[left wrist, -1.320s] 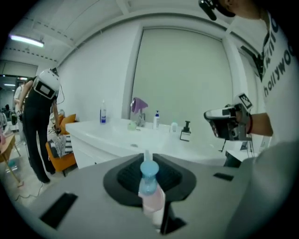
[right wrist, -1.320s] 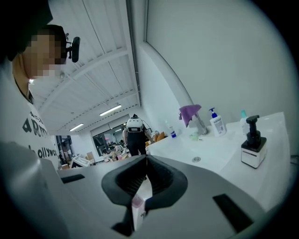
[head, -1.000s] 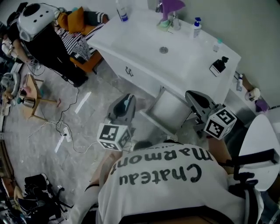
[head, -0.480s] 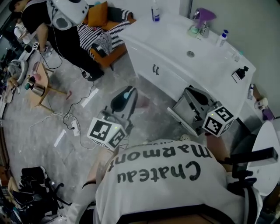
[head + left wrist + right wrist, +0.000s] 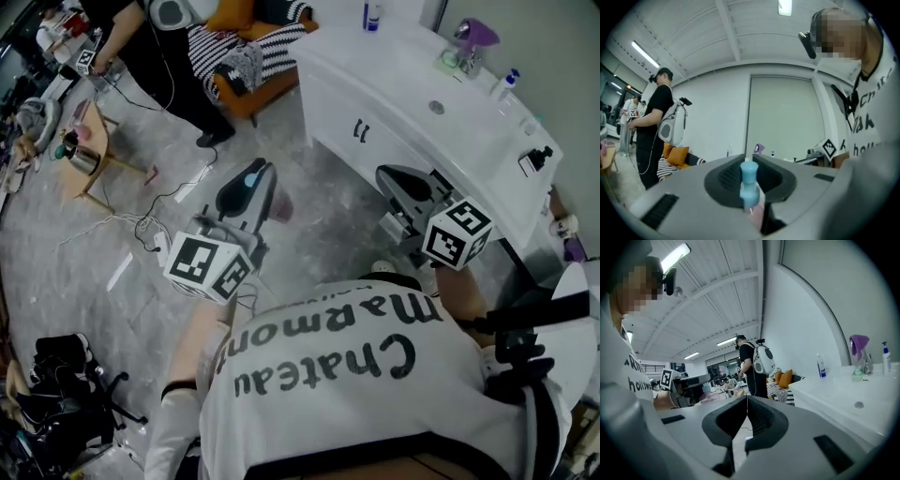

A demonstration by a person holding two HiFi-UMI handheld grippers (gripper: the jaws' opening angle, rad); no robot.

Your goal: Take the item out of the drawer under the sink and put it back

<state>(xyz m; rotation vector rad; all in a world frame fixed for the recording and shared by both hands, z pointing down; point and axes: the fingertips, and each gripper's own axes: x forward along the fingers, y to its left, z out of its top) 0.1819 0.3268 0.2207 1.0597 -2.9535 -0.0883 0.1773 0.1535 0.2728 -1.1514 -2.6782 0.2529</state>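
My left gripper (image 5: 258, 183) pinches the small pink bottle with a light-blue pump cap (image 5: 749, 180), held clear of the white sink cabinet (image 5: 394, 103). My right gripper (image 5: 747, 404) is pressed together and empty. The drawer, open a second ago, no longer shows. Removal judged complete; return pending.

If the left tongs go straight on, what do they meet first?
The left tongs, holding a bottle, would most likely meet the vanity front first; depth is unclear.

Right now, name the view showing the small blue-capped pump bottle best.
Left gripper view: the small blue-capped pump bottle stands close and centred, clamped between the jaws. Head view shows it tiny; right gripper view misses it.
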